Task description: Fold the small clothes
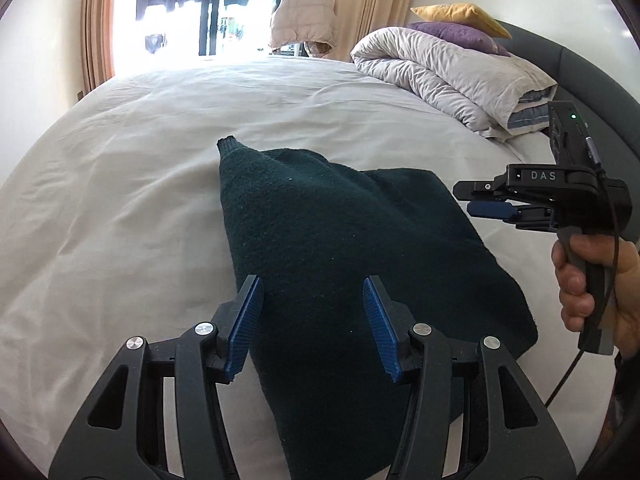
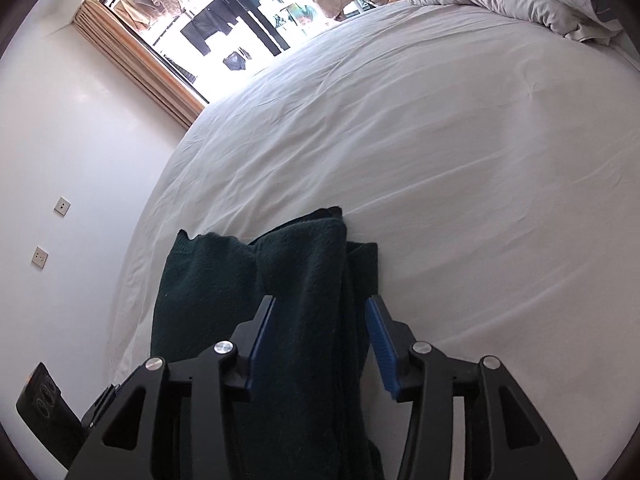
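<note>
The left gripper (image 1: 313, 330), black with ribbed blue pads, hangs with its jaws spread apart over the near part of a dark green knitted garment (image 1: 344, 264); the pads touch no cloth. The garment lies folded in layers on the white bedsheet (image 1: 120, 184), a ribbed cuff end pointing toward the window. To its right, the right gripper (image 1: 476, 200) is held sideways by a person's hand (image 1: 592, 280), its tips just beside the garment's right edge. In its own view the right gripper (image 2: 320, 344) also stands spread, pinching nothing, above the garment's (image 2: 224, 280) folded edge. Farther off, a crumpled pale grey duvet (image 1: 448, 76) is heaped by the bed's head under a purple cushion (image 1: 456, 36) and a yellow cushion (image 1: 460, 16).
</note>
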`<state>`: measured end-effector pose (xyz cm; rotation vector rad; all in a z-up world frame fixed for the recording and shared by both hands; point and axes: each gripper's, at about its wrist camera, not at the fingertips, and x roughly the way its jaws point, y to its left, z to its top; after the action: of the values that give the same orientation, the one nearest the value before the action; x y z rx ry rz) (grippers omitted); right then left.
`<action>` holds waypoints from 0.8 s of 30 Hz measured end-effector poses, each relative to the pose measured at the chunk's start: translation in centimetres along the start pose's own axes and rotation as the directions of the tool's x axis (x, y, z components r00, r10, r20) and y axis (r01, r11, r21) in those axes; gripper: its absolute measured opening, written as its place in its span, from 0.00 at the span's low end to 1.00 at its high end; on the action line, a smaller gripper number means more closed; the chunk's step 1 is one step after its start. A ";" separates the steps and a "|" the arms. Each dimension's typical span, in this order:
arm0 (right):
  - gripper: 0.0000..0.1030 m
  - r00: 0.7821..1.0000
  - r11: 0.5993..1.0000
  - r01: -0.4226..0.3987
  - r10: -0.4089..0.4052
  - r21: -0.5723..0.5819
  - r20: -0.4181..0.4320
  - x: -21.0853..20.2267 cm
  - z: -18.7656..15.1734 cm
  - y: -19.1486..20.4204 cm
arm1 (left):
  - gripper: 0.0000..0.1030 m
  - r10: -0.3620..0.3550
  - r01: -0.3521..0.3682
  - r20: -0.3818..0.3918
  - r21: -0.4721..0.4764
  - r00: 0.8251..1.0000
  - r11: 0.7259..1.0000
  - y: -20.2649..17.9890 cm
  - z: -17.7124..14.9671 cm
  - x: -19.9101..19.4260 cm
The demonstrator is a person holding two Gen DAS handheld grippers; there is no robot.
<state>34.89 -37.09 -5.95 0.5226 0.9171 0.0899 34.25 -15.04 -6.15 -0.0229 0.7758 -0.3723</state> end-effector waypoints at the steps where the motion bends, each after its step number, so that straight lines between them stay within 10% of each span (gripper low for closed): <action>1: 0.49 1.000 1.000 -0.011 0.011 0.002 -0.018 0.6 0.3 -0.1 | 0.49 -0.003 0.003 -0.003 -0.006 1.000 1.000 0.1 0.0 0.4; 4: 0.47 0.997 0.999 -0.032 0.031 -0.009 -0.064 2.5 1.2 0.0 | 0.49 0.010 -0.010 -0.025 0.010 1.000 1.000 0.0 -0.2 1.5; 8: 0.16 0.995 0.999 -0.005 0.001 -0.041 -0.095 4.1 1.7 0.2 | 0.49 0.004 -0.004 -0.020 -0.003 1.000 1.000 0.5 -0.5 1.9; 24: 0.07 0.998 0.994 -0.064 0.063 0.087 0.017 5.5 1.0 -3.8 | 0.62 0.001 -0.001 0.002 -0.039 1.000 0.999 0.9 -0.1 3.7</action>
<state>38.55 -39.22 -11.28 0.6333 0.8937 0.1036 36.85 -15.38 -8.89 -0.0596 0.7810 -0.3561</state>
